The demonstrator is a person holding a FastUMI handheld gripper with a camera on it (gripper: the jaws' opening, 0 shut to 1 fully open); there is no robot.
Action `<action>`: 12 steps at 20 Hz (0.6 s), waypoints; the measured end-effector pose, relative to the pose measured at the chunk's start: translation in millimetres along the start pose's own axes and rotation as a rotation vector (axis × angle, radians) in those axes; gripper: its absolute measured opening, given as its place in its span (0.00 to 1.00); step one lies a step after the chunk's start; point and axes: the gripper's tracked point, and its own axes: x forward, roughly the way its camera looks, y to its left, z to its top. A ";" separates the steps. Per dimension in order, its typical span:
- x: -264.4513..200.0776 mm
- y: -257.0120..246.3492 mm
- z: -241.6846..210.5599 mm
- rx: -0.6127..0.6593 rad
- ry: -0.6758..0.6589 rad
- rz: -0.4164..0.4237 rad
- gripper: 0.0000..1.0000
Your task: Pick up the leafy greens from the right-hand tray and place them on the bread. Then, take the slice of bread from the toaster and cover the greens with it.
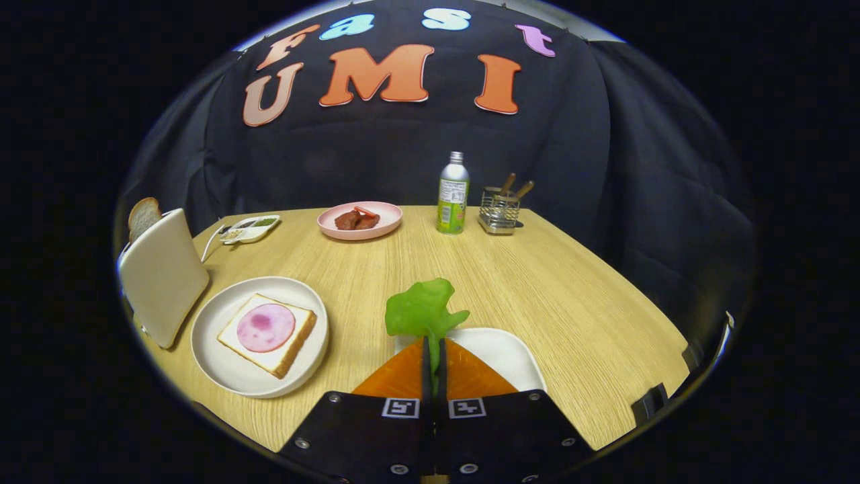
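Observation:
My gripper (pixel 433 344) is shut on the leafy greens (pixel 423 309), a bright green leaf that sticks up past the two orange fingers (pixel 400 380). It hangs above the white right-hand tray (pixel 504 356), which lies just under and beyond the fingertips. To the left of the fingers a white plate (pixel 222 356) carries a slice of bread (pixel 295 353) topped with a round pink slice of ham (pixel 266 327). Left of that plate stands the white toaster (pixel 163 275), with a second slice of bread (pixel 143 216) poking out of its top.
At the back of the wooden table (pixel 571 289) are a pink plate (pixel 336 232) with reddish food, a green-labelled bottle (pixel 453 195), a wire holder (pixel 499 212) with wooden-handled utensils, and a small white device (pixel 250 229) with a cord. The table's edge runs close on the right.

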 end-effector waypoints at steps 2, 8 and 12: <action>-5.2 20.7 11.4 0.005 -0.018 0.045 0.02; -15.5 70.2 31.3 -0.027 -0.042 0.140 0.01; -18.1 97.4 36.6 -0.044 -0.049 0.186 0.02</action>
